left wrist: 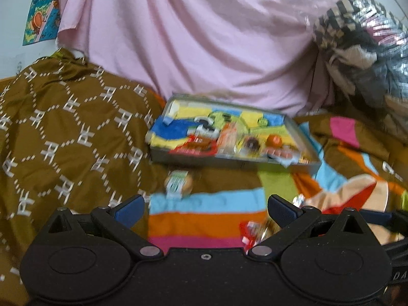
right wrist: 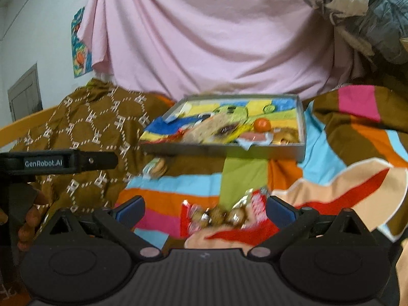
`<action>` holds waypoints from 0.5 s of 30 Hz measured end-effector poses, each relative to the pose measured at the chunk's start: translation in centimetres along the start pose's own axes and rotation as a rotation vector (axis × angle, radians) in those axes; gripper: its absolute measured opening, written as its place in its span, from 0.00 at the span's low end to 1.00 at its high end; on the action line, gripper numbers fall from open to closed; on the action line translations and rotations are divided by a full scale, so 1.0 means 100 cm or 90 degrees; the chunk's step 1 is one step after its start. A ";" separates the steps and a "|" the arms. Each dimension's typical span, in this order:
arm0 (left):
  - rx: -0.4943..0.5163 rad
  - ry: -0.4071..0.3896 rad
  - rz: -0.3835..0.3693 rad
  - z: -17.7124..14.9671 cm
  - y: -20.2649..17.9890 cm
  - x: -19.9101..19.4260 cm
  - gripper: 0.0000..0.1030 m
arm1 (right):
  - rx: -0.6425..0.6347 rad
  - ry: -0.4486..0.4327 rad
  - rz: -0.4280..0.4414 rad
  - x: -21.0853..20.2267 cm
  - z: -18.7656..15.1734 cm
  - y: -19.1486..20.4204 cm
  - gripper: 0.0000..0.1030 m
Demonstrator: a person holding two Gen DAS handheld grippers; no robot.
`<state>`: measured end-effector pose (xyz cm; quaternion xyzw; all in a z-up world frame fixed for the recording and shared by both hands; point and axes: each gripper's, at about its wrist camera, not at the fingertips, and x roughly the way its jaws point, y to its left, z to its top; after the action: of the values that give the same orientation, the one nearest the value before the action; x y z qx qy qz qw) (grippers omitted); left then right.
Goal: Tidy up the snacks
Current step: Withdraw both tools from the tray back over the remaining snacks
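In the left wrist view, a brown patterned cloth [left wrist: 63,127] fills the left of the frame, with a colourful poster [left wrist: 42,12] on the wall at the upper left. A pink sheet [left wrist: 191,38] hangs across the top centre. Below it, in the middle, a shallow grey tray [left wrist: 229,162] lies on a striped bedspread [left wrist: 204,219]; it holds several blurred snack packets and an orange ball [left wrist: 274,140] toward its right end. Just in front of the tray's left corner lies a small green-and-white snack packet [left wrist: 177,183]. At the bottom, the left gripper [left wrist: 205,207] has its fingers spread wide with nothing between them. A red snack packet [left wrist: 252,234] shows beside the right finger, partly hidden.

In the right wrist view, a hand [right wrist: 29,216] at the lower left holds the other tool, whose black bar reads "GenRobot.AI". The brown cloth sits left of centre, the tray in the middle with the orange ball near its right side. At the bottom centre, the right gripper [right wrist: 205,207] has its fingers spread apart, and a red packet of round golden sweets [right wrist: 224,214] lies on the bedspread between them, close to the right finger; whether it touches is unclear. A dark crumpled bag [right wrist: 369,12] occupies the upper right.
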<state>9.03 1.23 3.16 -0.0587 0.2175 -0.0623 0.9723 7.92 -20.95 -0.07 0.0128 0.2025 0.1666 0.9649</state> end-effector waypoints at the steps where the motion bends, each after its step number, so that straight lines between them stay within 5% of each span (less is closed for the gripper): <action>1: -0.001 0.012 0.002 -0.004 0.003 -0.002 0.99 | 0.002 0.008 -0.004 0.000 -0.002 0.002 1.00; 15: -0.028 0.109 0.053 -0.040 0.031 0.005 0.99 | 0.038 0.103 -0.062 0.005 -0.032 0.017 1.00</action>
<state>8.05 3.83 -1.04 -0.0652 0.3033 -0.0222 0.9504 6.57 -19.36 -3.05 0.0183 0.2850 0.1142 0.9515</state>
